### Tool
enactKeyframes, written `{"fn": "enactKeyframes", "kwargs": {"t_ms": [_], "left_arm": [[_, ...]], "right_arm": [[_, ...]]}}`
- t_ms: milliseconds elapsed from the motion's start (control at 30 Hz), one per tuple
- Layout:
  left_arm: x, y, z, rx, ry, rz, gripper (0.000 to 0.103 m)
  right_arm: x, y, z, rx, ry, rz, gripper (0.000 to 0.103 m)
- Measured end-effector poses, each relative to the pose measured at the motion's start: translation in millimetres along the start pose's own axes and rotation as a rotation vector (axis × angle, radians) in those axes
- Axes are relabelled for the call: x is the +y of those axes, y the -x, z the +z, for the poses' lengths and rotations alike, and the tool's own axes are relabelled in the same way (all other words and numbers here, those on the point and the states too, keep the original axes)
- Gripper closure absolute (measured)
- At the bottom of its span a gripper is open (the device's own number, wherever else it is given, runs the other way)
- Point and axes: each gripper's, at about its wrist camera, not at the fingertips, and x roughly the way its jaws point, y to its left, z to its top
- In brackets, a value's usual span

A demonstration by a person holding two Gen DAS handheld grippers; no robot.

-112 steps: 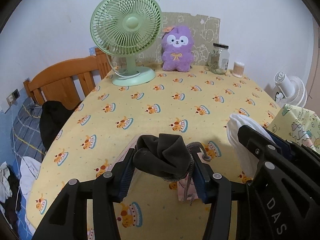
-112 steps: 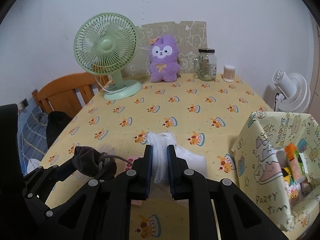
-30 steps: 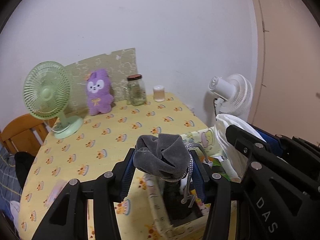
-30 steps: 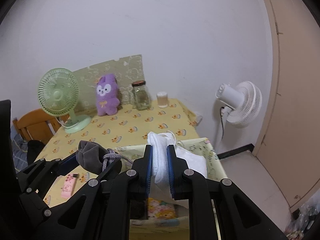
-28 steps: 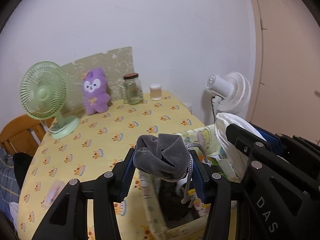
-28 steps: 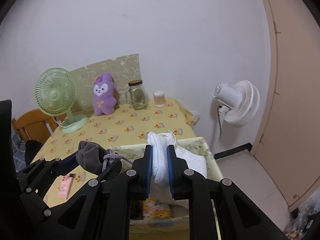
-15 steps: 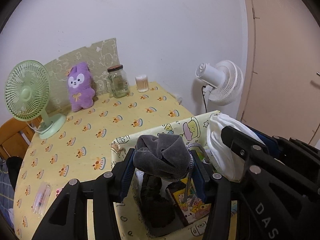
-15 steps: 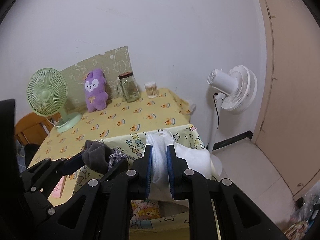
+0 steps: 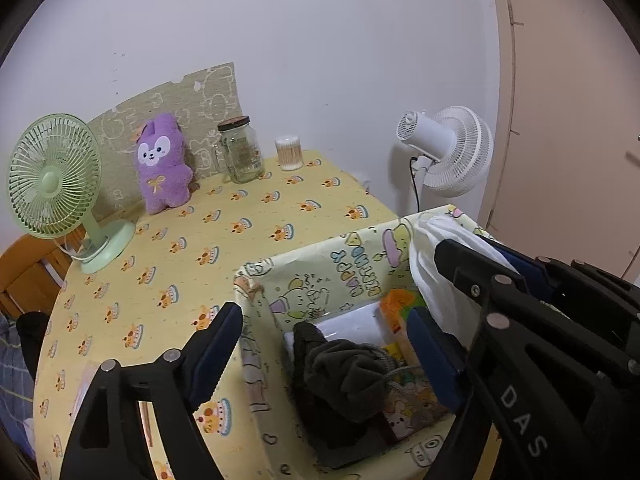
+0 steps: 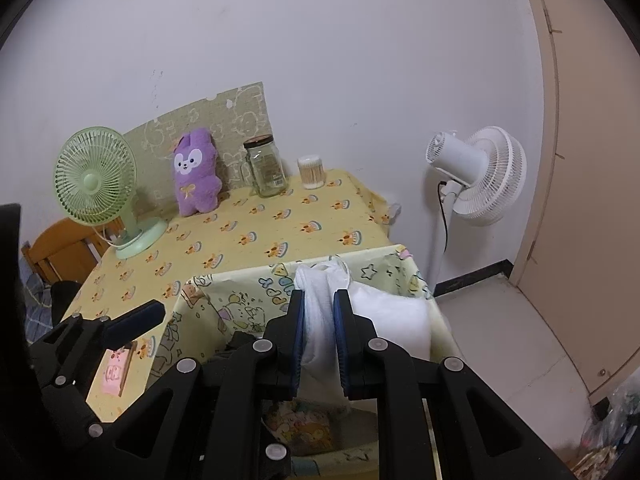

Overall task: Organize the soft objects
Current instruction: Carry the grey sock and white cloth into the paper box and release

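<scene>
Gaping wide over the box [image 9: 320,258], the left gripper [image 9: 326,342] holds nothing; its two blue-padded fingers [image 9: 218,336] stand far apart, one outside the box's wall at 9 o'clock, the other over the inside at 3 o'clock. Between them the dark pouch [image 9: 344,376] lies loose inside the box with its grey cord [image 9: 394,364] trailing at 3 o'clock, resting on colourful packets. The right gripper [image 10: 319,334] is clamped on a white cloth [image 10: 318,320], the fabric pinched between both fingers and bulging out above them and toward 3 o'clock, where it hangs over the box's far rim. In the left view the same cloth shows at 3 o'clock, just beside the box's corner.

The box sits at the near right edge of the counter [image 9: 248,236], which wears a yellow cake-print cover. At 11 o'clock along the wall stand a green fan [image 9: 56,184], a purple plush [image 9: 162,164], a jar [image 9: 240,150] and a small tub of swabs [image 9: 289,153]. A white fan [image 10: 476,176] stands on the floor at 2 o'clock. A pink item [image 10: 114,372] lies on the counter at 9 o'clock in the right view.
</scene>
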Motion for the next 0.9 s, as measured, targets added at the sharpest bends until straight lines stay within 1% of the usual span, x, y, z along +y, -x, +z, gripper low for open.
{"fn": "enactKeyframes", "kwargs": {"t_ms": [267,333,367,433,467,500,567,733,767,900], "left_arm": [[18.8,-0.3,-1.3,0.006,0.026,0.021,0.012],[23.9,-1.3,-2.4,0.012,0.037,0.022,0.012],[25.6,-1.4,-2.9,0.015,0.041,0.021,0.012],[28.1,-0.7,-5.1,0.021,0.042,0.015,0.011],[28.4,1.2,-6.2,0.019,0.042,0.01,0.011],[29.1,3.9,-7.1,0.014,0.045,0.007,0.01],[30.9,7.6,-7.8,0.003,0.045,0.007,0.009],[36.0,17.4,-11.1,-0.007,0.053,0.009,0.008],[36.9,20.3,-12.0,-0.01,0.054,0.009,0.007],[38.6,31.0,-14.9,-0.029,0.05,0.018,0.004]], "right_arm": [[17.8,-18.5,6.1,0.031,0.017,0.046,0.086],[22.8,-21.5,6.3,0.042,0.028,0.055,0.084],[25.9,-23.9,6.4,0.054,0.035,0.057,0.08],[30.0,-26.9,5.6,0.075,0.043,0.038,0.061],[31.8,-28.0,5.0,0.087,0.038,0.016,0.036],[31.4,-27.0,4.0,0.085,0.029,0.011,0.023],[32.8,-21.2,2.0,0.058,0.014,0.01,0.021],[39.5,-11.7,0.1,0.064,0.021,0.003,0.017],[40.6,-9.1,-0.5,0.063,0.021,0.001,0.015],[47.2,6.3,-1.9,0.025,0.039,-0.053,0.007]]}}
